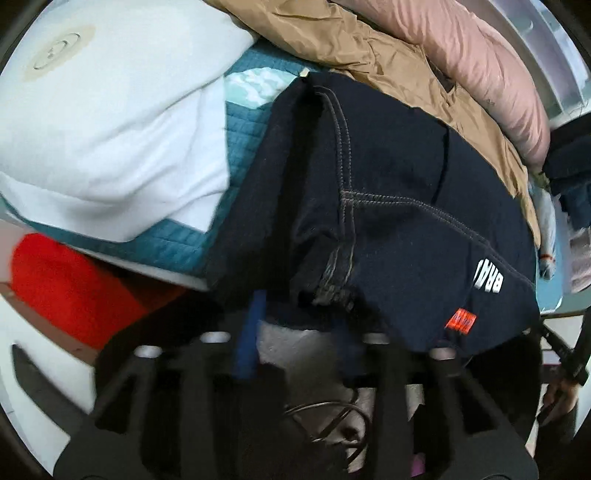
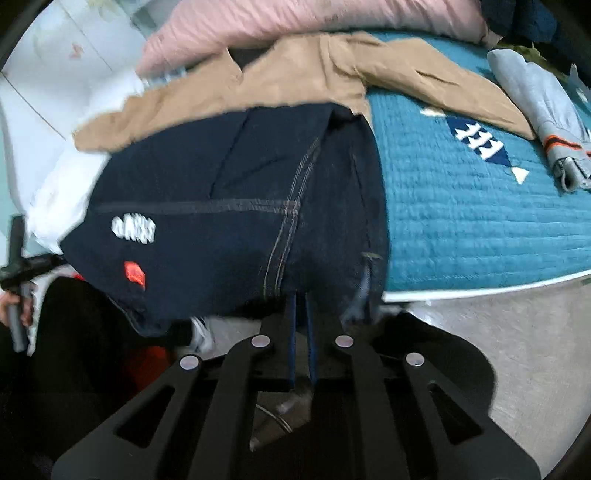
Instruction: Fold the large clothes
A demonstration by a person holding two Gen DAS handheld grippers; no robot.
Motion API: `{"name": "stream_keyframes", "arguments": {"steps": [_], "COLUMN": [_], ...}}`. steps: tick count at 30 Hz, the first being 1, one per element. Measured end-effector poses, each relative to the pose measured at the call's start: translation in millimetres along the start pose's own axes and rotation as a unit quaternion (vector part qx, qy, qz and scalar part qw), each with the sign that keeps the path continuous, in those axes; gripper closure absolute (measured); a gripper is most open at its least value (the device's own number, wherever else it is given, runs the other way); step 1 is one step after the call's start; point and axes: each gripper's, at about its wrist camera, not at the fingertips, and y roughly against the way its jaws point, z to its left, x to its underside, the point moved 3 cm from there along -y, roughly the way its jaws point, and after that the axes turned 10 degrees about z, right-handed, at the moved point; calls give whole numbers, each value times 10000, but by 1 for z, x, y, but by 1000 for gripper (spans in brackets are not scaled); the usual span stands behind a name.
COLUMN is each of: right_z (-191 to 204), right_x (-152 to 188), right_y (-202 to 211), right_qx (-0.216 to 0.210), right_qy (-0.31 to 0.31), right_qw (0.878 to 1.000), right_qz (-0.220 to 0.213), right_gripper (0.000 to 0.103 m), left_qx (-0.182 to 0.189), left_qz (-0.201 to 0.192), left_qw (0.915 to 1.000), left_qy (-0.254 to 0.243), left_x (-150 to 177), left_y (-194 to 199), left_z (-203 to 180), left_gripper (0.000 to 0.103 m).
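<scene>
On dark jeans [image 1: 388, 206], white "BRA…" lettering; left tool [image 1: 301, 317] apart, right tool [image 2: 301, 299] clamps denim.

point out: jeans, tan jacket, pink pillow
jeans [image 1: 388, 192], left wrist view, on the seam crossing
tan jacket [image 2: 295, 81], right wrist view, on its middle
pink pillow [image 2: 295, 26], right wrist view, on its front face

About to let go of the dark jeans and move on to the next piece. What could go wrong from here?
1. The jeans hang over the edge of the teal quilt; with the left gripper open, they may slide to the floor once the right gripper, shut on their edge, releases.
2. The tan jacket touches the jeans' far end, so pulling either could drag the other.
</scene>
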Motion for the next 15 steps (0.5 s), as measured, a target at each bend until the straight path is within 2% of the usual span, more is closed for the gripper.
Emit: {"name": "stream_keyframes", "arguments": {"steps": [2, 4, 5, 7, 9, 11, 13, 15], "right_z": [-2, 1, 4, 17, 34, 52, 64, 69], "right_x": [1, 1, -1, -11, -25, -44, -60, -70], "right_y": [12, 26, 31, 38, 33, 14, -10, -36], "right_qx": [-74, -17, 33, -54, -180, -371, -482, -463], "right_qy": [-99, -42, -2, 148, 297, 383, 357, 277], "right_qw": [9999, 9999, 9997, 9993, 9987, 9982, 9982, 9984], "right_qz": [-15, -137, -226, -352, -384, -269, -90, 159], "right_gripper": [94, 90, 89, 88, 88, 91, 91, 92], "left_qx": [-23, 133, 253, 171, 393, 608, 907, 1000], "left_qz": [-264, -507, -604, -839, -1040, -1154, -1094, -895], "left_qw": [9996, 9986, 9977, 9958, 9921, 9882, 9853, 9866], "left_qy": [-13, -39, -155, -315, -587, -803, -945, -924], "left_x": [4, 4, 2, -5, -12, -20, -31, -43], "left_y": [20, 38, 48, 61, 69, 65, 49, 23], "left_z": [3, 2, -4, -20, -46, -68, -93, -107], "left_gripper": [38, 38, 38, 37, 32, 32, 32, 32]}}
